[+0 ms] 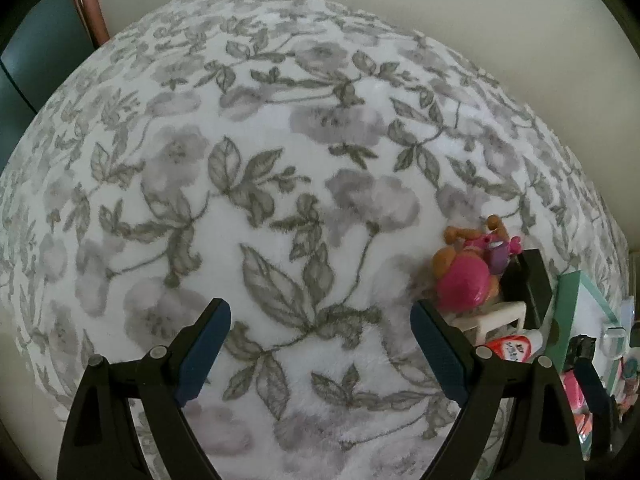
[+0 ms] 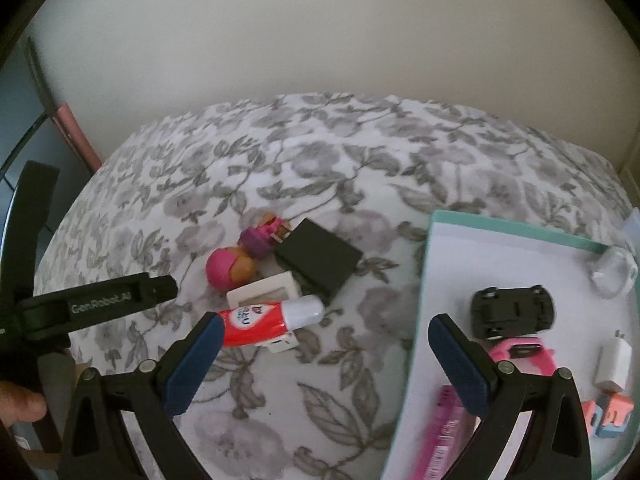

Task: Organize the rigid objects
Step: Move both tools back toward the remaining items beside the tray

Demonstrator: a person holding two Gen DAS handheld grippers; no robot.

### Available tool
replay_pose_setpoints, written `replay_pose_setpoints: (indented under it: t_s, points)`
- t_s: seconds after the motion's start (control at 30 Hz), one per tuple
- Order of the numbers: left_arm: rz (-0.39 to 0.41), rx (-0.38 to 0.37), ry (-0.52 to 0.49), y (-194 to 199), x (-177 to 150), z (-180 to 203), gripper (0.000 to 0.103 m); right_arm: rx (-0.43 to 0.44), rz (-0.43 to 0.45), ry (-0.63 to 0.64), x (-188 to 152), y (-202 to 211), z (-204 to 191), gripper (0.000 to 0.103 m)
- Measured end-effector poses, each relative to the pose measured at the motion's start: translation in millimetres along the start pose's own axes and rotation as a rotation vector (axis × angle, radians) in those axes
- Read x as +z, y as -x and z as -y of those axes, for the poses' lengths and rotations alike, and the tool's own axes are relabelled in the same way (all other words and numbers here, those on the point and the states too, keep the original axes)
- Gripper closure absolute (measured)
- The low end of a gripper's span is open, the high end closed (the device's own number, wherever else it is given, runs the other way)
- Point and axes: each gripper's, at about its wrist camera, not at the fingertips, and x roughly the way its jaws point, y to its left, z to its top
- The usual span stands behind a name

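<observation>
A small pile lies on the floral cloth: a pink-haired doll point(image 2: 236, 262), a black box point(image 2: 318, 262), a white frame point(image 2: 266, 292) and a red-and-white tube point(image 2: 268, 320). The doll point(image 1: 466, 280), box point(image 1: 524, 284) and tube point(image 1: 514, 346) also show at the right in the left wrist view. My right gripper point(image 2: 324, 354) is open and empty, above the cloth just in front of the tube. My left gripper point(image 1: 320, 338) is open and empty, over bare cloth left of the pile; its body point(image 2: 100, 306) shows in the right wrist view.
A teal-rimmed tray point(image 2: 430, 280) at the right holds a black toy car point(image 2: 514, 312), a pink item point(image 2: 524, 354), a white charger point(image 2: 612, 364), a pink pack point(image 2: 440, 440), small orange-and-blue blocks point(image 2: 608, 416) and a clear piece point(image 2: 614, 272). A wall stands behind the table.
</observation>
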Motion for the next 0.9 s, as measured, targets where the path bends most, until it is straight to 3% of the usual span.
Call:
replay_pose_setpoints:
  t_s: [0.6,0.9]
  points:
    - [-0.028,0.004,0.07,-12,3,-21,0.011,0.011,-0.047,0.118,-7,-32,-29,0.0]
    - [-0.035,0.009,0.064,-21,5,-17,0.011,0.023,-0.055,0.098,-5,-40,-26,0.0]
